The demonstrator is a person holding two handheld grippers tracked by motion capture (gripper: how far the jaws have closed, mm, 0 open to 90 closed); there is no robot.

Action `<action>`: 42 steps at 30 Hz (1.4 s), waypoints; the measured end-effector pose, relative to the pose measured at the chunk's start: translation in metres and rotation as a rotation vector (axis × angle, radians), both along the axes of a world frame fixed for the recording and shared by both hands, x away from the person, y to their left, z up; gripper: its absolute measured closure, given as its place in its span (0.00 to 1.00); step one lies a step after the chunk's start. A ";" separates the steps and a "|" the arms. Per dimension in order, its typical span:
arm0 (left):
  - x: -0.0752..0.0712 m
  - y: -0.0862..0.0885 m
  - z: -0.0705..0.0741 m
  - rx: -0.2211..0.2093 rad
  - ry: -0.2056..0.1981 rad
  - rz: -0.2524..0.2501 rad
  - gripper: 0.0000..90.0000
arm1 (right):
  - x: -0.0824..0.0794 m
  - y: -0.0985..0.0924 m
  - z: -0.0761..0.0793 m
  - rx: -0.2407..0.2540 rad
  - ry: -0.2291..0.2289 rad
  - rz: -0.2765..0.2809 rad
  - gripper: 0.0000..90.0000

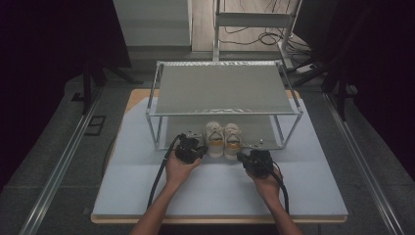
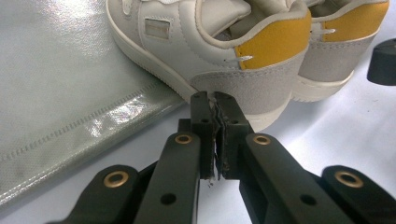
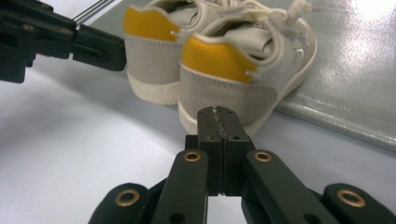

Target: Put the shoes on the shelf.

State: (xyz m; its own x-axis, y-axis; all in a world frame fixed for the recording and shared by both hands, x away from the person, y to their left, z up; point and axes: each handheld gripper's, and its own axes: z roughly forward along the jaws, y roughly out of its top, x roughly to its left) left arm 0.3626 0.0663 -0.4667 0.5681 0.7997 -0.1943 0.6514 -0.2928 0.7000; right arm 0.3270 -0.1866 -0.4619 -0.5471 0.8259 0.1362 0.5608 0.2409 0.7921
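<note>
Both jaw pairs pressed together, empty. Left hand-held gripper (image 2: 214,100) and right hand-held gripper (image 3: 219,114) each sit just behind one heel of the shoes (image 1: 223,138); toes point away under the shelf (image 1: 225,88).

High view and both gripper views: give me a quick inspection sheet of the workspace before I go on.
Surface: pale blue mat, bare in front.
Job's things: pair of shoes, heels toward the person, toes on the rack's lower shelf.
Clutter: nothing seen.
Grippers: left gripper shut, empty, at the left shoe's heel; right gripper shut, empty, at the right shoe's heel.
Cables: one trails from each gripper.
Surroundings: floor rails, loose cables beyond the rack.
</note>
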 end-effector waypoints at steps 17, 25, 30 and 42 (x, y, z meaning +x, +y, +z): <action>-0.009 -0.008 0.006 -0.040 -0.002 -0.053 0.95 | 0.011 0.001 0.000 -0.007 -0.016 -0.023 0.99; -0.009 -0.013 0.008 -0.002 -0.020 -0.043 0.95 | 0.012 0.001 -0.002 -0.008 -0.013 -0.018 0.99; -0.004 -0.011 0.008 0.003 -0.019 -0.033 0.95 | 0.013 0.004 -0.002 -0.009 -0.014 -0.015 0.99; 0.001 -0.014 0.007 0.001 -0.018 -0.036 0.95 | 0.019 0.005 -0.001 -0.025 -0.029 -0.033 0.99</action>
State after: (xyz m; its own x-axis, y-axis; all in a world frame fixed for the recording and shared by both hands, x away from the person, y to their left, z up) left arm 0.3631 0.0520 -0.4593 0.6003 0.7785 -0.1833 0.6279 -0.3167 0.7109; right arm 0.3465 -0.1821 -0.4626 -0.5226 0.8466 0.1003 0.5460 0.2421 0.8020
